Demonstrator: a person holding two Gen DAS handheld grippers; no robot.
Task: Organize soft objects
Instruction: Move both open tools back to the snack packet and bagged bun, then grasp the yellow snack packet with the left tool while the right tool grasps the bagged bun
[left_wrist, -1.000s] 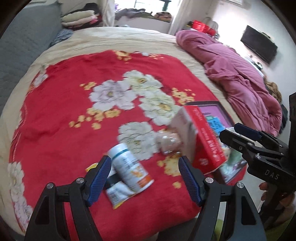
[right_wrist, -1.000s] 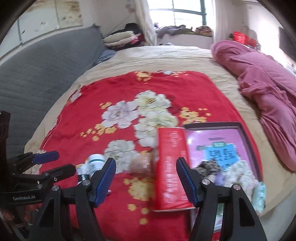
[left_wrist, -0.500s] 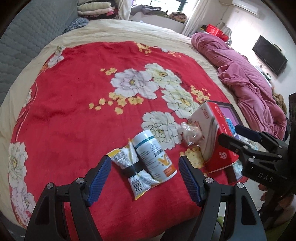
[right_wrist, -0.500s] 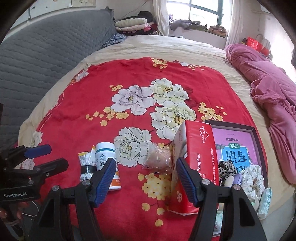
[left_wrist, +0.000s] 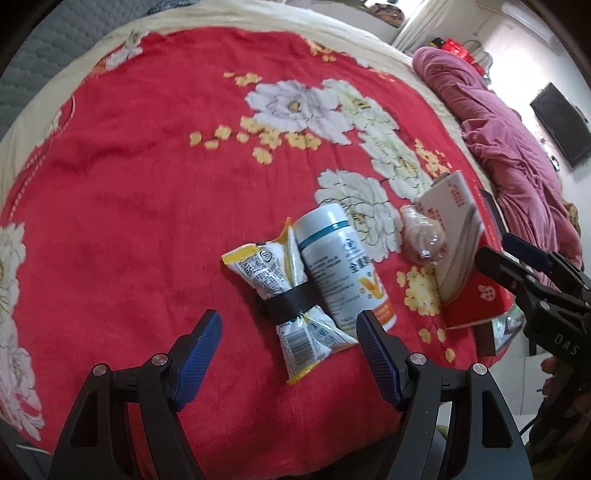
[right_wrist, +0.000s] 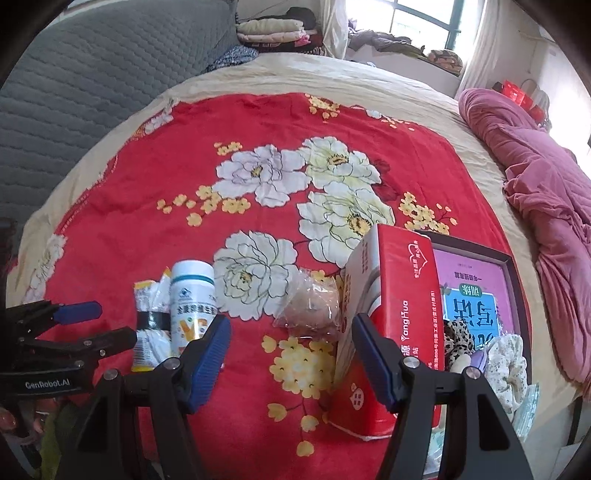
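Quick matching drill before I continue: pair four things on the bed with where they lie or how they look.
Things:
1. white bottle
2. snack packet
3. red tissue box
4. scrunchies

Descriptions:
A. lying in the dark-framed tray
B. bound with a black band
C. standing on edge beside the tray
D. teal band below its cap

Pairs: 1-D, 2-B, 3-C, 4-A

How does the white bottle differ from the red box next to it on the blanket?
The bottle is round, white, with a teal band; the box is flat-sided and red. The bottle is much smaller than the box. The bottle is taped to snack packets; the box leans on a tray. Both rest on the blanket, untouched.
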